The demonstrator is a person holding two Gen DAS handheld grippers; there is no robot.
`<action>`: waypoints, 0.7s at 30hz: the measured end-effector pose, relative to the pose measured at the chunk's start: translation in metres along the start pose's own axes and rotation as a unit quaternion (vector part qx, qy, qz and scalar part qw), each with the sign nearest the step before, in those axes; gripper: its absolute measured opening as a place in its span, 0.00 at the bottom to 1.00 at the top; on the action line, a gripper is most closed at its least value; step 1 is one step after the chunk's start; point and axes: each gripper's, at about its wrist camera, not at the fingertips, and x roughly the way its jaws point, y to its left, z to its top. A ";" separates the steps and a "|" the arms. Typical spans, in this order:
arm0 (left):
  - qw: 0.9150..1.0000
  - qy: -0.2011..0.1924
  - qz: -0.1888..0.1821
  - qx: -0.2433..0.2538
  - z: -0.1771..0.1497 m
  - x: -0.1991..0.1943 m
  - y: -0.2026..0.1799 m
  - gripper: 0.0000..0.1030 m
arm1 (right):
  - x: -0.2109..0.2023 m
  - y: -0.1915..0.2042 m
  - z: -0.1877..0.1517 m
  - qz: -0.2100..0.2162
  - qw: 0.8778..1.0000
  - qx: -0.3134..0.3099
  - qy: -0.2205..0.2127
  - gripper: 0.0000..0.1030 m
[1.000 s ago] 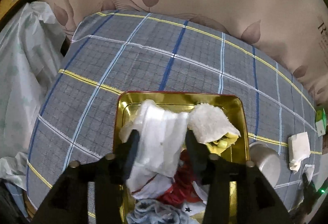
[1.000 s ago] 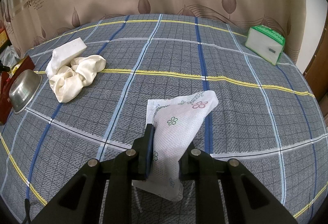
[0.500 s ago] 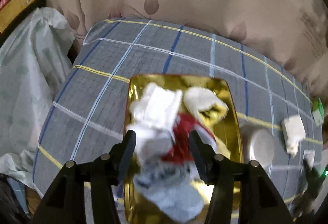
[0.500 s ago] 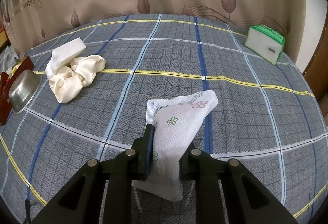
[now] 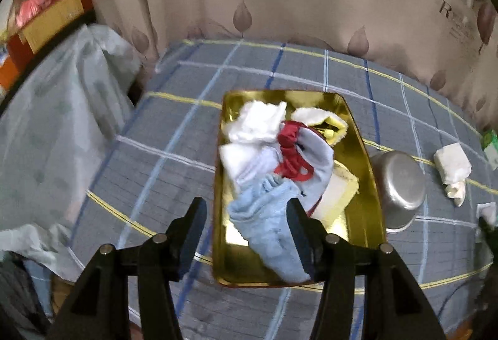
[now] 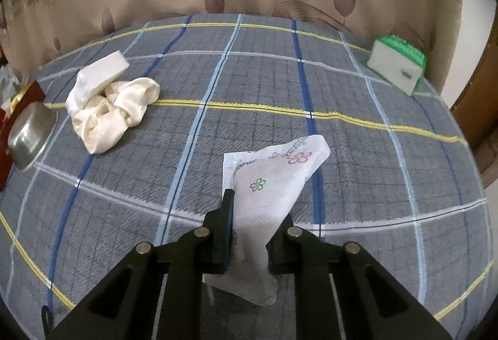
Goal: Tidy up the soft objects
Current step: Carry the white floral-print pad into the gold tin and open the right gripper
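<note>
Left gripper [image 5: 246, 228] above near end of tray [image 5: 365, 159]; heap of cloths [image 5: 267, 153] in tray, ahead. Bowl [image 5: 400, 184] right of tray, touching it. Right gripper [image 6: 252, 228] over tablecloth [image 6: 358, 84]; napkin [image 6: 274, 184] between fingers. Silk cloth [image 6: 115, 112] far left ahead, sponge [image 6: 102, 75] on it. Box [image 6: 396, 63] far right ahead.

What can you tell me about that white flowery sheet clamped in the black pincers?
The thin white dotted sheet printed with small flowers looks like embossed paper or non-woven fabric. A pink flower, a green one and grey lettering show. The right tool is shut on its middle; its far end slants up to the right over the grey checked cloth, and its near end droops below the fingers.
</note>
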 end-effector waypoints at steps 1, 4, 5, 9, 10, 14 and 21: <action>1.000 -0.005 0.001 -0.002 -0.001 -0.002 0.001 0.53 | -0.002 0.002 0.000 -0.003 1.000 -0.005 0.001 0.14; 1.000 -0.011 -0.007 -0.014 -0.002 -0.003 0.005 0.53 | -0.013 0.013 -0.002 -0.003 1.000 -0.019 0.003 0.14; 1.000 -0.011 -0.007 -0.021 -0.003 -0.002 0.007 0.53 | -0.017 0.016 -0.002 0.000 1.000 -0.024 0.002 0.14; 0.999 -0.008 -0.012 -0.043 -0.004 0.003 0.015 0.53 | -0.037 0.045 -0.003 0.026 0.998 -0.062 0.009 0.14; 0.999 -0.008 -0.009 -0.046 -0.005 0.004 0.017 0.53 | -0.040 0.053 -0.004 0.031 0.997 -0.073 0.011 0.14; 0.998 -0.002 -0.014 -0.068 -0.012 0.009 0.029 0.53 | -0.055 0.105 -0.009 0.081 0.988 -0.129 0.023 0.14; 0.994 0.004 0.003 -0.105 -0.025 0.013 0.053 0.53 | -0.077 0.197 -0.009 0.170 0.965 -0.196 0.018 0.14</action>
